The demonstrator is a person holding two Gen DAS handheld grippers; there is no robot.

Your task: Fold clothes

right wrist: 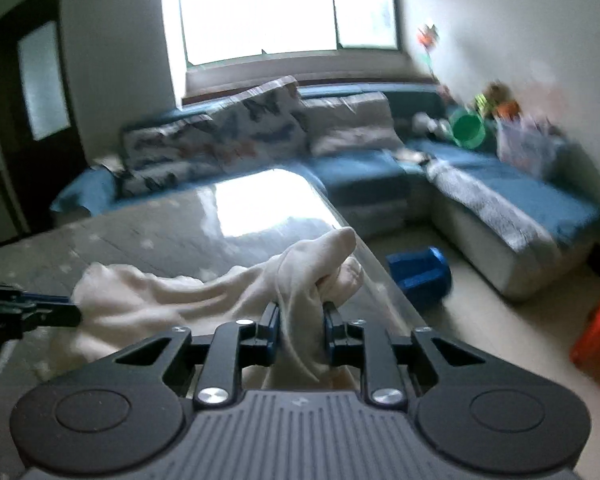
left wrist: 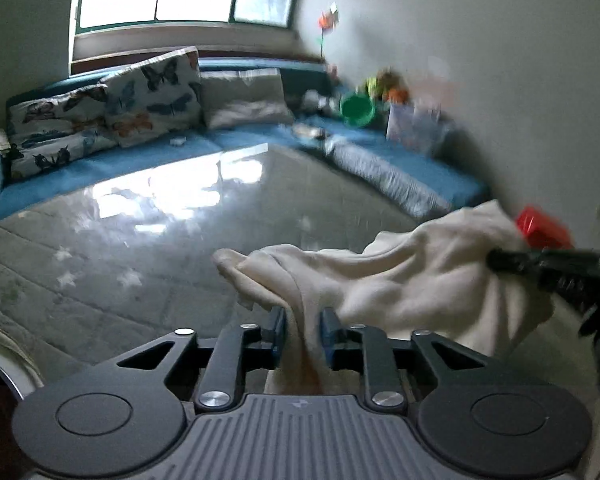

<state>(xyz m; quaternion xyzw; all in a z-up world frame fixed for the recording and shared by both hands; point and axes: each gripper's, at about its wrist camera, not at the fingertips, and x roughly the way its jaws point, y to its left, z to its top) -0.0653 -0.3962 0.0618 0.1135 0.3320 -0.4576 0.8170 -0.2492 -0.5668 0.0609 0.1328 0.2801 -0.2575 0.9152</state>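
While the cream garment (left wrist: 400, 280) hangs bunched over the desk (left wrist: 140, 248), clamped at one end in our left gripper (left wrist: 303, 330) and at the other in our right gripper (right wrist: 301, 326), we should draw both apart evenly to flatten it.

A cream-white soft cloth garment (left wrist: 412, 280) lies on the grey star-patterned table cover (left wrist: 100, 276). Behind stand a blue corner sofa (right wrist: 512, 196), white butterfly-print cushions (left wrist: 152, 96), a green round bucket (left wrist: 357, 109) and a blue plastic stool (right wrist: 420, 274).
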